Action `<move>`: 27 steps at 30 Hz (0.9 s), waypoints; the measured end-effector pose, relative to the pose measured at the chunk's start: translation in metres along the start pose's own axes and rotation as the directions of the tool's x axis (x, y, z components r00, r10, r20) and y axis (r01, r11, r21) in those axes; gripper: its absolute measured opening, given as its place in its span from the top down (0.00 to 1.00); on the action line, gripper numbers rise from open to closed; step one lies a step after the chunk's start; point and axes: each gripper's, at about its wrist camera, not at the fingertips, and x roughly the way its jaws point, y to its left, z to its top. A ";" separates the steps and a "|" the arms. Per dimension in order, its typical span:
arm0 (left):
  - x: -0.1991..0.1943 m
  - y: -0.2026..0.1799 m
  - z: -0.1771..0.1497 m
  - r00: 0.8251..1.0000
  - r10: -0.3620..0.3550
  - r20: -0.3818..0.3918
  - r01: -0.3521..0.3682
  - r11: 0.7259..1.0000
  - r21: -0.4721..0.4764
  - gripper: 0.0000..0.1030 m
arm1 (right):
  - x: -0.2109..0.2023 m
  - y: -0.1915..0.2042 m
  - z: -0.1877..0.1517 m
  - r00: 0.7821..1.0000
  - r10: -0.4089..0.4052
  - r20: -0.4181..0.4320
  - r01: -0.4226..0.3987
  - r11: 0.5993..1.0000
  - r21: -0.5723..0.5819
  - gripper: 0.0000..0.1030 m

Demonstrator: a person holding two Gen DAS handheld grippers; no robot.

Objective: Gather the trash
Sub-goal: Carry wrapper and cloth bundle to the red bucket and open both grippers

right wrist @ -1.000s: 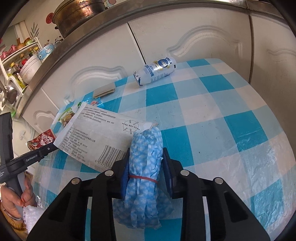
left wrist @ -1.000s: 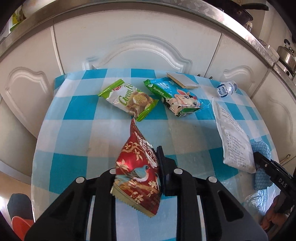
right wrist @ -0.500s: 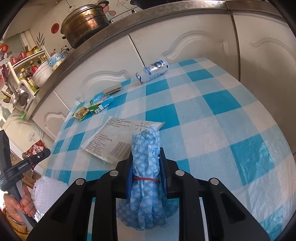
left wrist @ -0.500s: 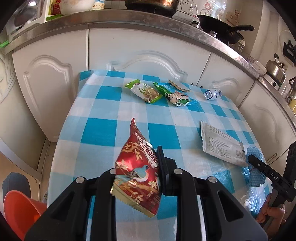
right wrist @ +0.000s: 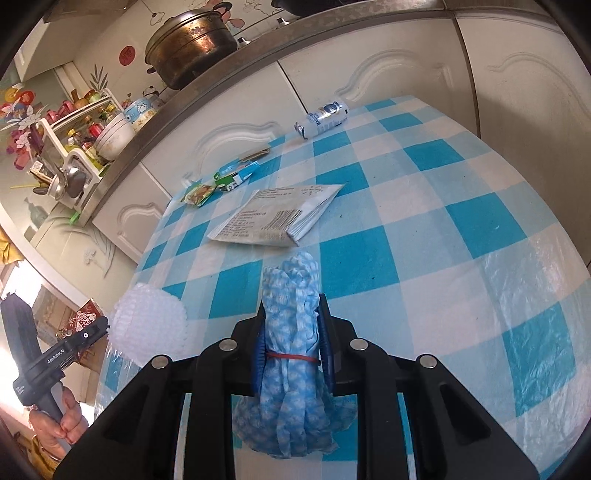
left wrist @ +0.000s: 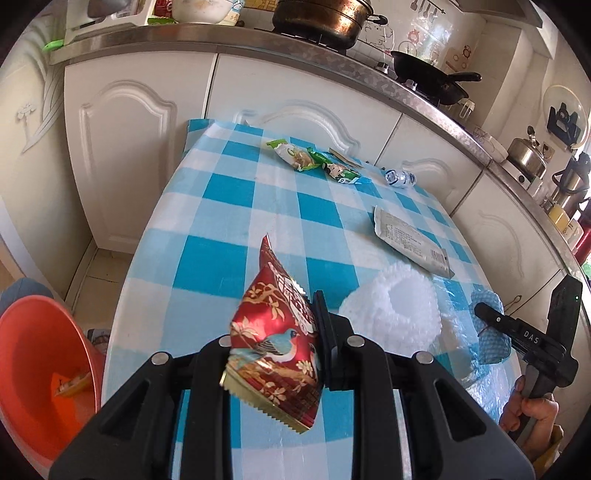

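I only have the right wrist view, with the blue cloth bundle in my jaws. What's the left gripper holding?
Observer: The left gripper is shut on a red snack wrapper with a bird print.
Operator: Any bin near it?
Observer: An orange basin sits on the floor left of the table, with a scrap inside.
Operator: Anything on the stove I can't see?
Observer: A black frying pan sits right of the brass pot.

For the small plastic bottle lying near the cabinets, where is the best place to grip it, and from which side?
Grip the small plastic bottle across the middle of its labelled body, coming from above. It lies on its side on the checked tablecloth, so the round body could roll; its ends are narrower.
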 end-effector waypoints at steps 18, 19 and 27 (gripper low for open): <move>-0.083 0.089 -0.061 0.999 0.047 0.028 -0.042 0.989 -0.139 0.77 | -0.025 0.108 -0.043 0.978 0.162 -0.129 -0.174 0.981 -0.085 0.76; -0.087 0.095 -0.064 0.998 0.049 0.029 -0.044 0.988 -0.149 0.77 | -0.025 0.118 -0.045 0.975 0.175 -0.141 -0.188 0.978 -0.093 0.76; -0.119 0.151 -0.087 0.995 0.090 0.050 -0.075 0.966 -0.246 0.77 | 0.001 0.220 -0.064 0.919 0.252 -0.302 -0.320 0.926 -0.201 0.75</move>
